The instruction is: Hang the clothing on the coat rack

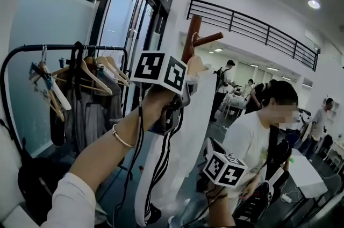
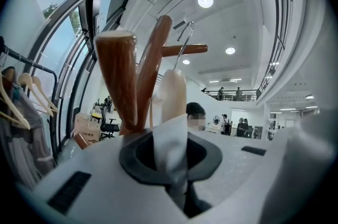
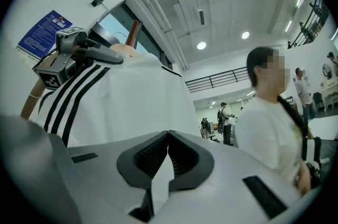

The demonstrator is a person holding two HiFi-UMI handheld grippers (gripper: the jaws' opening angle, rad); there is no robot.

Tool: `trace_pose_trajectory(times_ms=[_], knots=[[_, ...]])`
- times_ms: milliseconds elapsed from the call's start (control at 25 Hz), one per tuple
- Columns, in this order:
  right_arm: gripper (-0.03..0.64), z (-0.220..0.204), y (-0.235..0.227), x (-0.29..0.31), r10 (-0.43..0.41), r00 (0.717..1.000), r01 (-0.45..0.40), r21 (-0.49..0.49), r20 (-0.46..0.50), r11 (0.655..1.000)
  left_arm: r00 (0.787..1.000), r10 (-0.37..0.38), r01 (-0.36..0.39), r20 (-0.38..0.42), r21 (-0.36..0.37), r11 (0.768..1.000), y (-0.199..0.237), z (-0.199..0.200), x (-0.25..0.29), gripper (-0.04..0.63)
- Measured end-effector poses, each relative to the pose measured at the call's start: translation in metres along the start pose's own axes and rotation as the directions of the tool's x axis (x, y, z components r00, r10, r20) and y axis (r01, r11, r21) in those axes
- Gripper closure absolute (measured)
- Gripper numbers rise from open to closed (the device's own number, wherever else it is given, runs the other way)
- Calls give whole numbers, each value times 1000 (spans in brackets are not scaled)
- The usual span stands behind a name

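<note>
Left tool (image 2: 170,158) tight on white garment (image 2: 172,136), just below coat rack (image 2: 117,80)

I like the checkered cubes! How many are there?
2. One cube sits on the left gripper, high up by the coat rack; the other is on the right gripper, lower, beside the white jacket. None seems hidden.
</note>
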State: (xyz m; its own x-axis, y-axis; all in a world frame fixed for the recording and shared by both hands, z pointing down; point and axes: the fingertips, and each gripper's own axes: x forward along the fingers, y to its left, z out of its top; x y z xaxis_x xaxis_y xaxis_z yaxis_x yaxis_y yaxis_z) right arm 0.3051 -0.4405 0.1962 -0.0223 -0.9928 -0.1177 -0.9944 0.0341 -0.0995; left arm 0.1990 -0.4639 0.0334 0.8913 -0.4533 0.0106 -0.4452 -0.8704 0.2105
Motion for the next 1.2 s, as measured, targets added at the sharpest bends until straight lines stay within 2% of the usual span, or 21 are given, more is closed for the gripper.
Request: trace_pose_trajectory(times_ms=[720,1000,1200], knots=[[594,-6,-24,-9,-20,1000,20,43,1,999,998,35,-37,-57,-22,999,-2,0,21,555],[594,-15,-29,-8,-24,1000,24,58,-5,998,997,23,-29,-79,-70,997,4,-5,26,555],[594,-22,-32,-7,-18,1000,19,72,-14,997,997,34,-39,-76,-67,997,4,-6,25,555]])
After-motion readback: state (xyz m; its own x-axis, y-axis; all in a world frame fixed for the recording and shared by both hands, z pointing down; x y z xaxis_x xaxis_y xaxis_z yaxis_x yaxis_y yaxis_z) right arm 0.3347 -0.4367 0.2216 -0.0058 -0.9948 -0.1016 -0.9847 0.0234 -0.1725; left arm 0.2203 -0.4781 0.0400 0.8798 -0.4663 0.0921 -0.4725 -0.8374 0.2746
